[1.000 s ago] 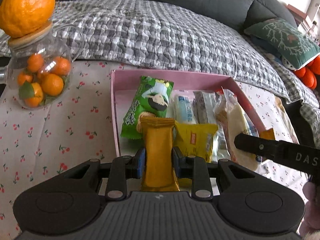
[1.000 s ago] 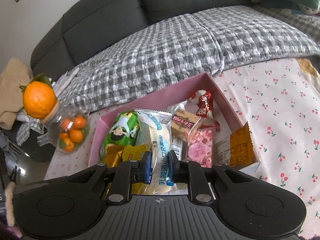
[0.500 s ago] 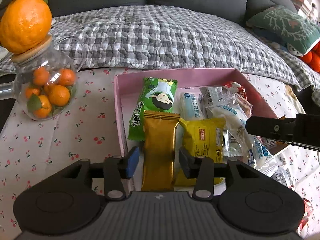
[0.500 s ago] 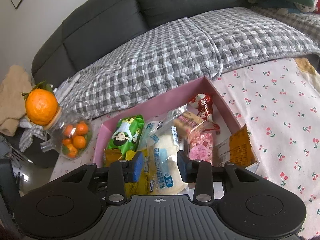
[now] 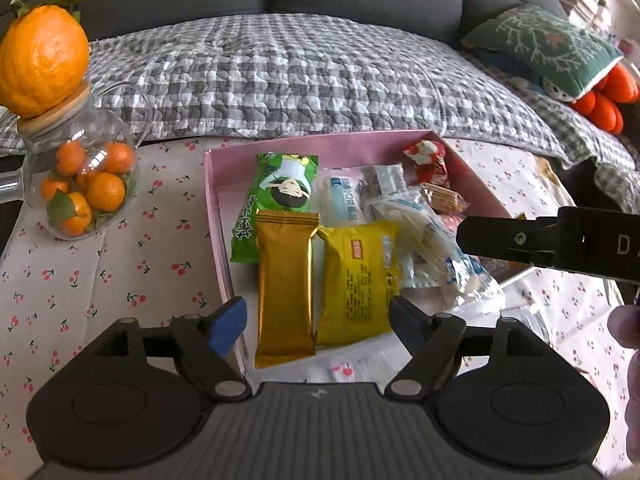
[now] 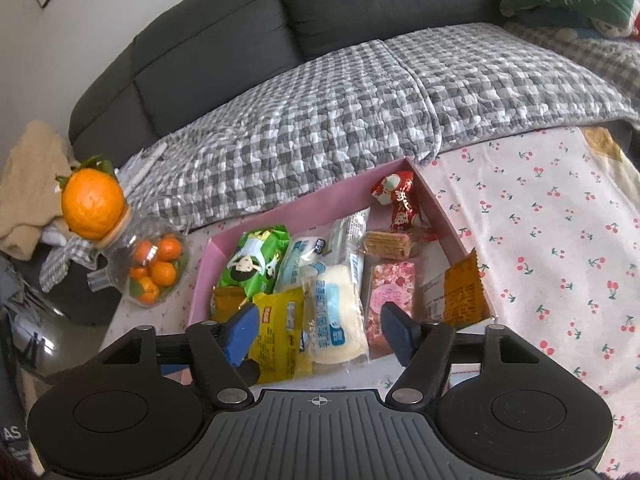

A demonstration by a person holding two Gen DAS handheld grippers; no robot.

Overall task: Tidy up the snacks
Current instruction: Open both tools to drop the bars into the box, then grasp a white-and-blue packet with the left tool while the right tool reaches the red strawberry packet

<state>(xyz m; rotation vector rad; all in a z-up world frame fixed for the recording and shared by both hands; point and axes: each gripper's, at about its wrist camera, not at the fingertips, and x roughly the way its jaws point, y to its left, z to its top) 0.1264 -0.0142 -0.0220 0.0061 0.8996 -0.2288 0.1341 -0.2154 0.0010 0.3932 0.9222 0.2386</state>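
A pink tray [image 5: 320,146] on the cherry-print cloth holds several snack packets. A gold packet [image 5: 284,288] lies at its near left beside a yellow packet [image 5: 358,280], with a green packet [image 5: 276,204] behind them. My left gripper [image 5: 316,322] hovers over the gold packet, its jaws opening, pads well clear of the wrapper. My right gripper [image 6: 319,332] is also opening, and a white bread packet [image 6: 332,312] lies untouched between its pads. One right finger [image 5: 520,240] crosses the left wrist view. A pink packet [image 6: 390,288] and an orange packet [image 6: 464,292] lie to the right.
A glass jar of small oranges [image 5: 80,184] stands left of the tray with a large orange [image 5: 42,72] on its lid. A sofa with a checked blanket [image 5: 300,76] runs behind the table. A person's hand [image 5: 628,328] shows at the right edge.
Both grippers opened. The left let go of the gold packet and the right let go of the white bread packet. Both packets now lie flat in the tray.
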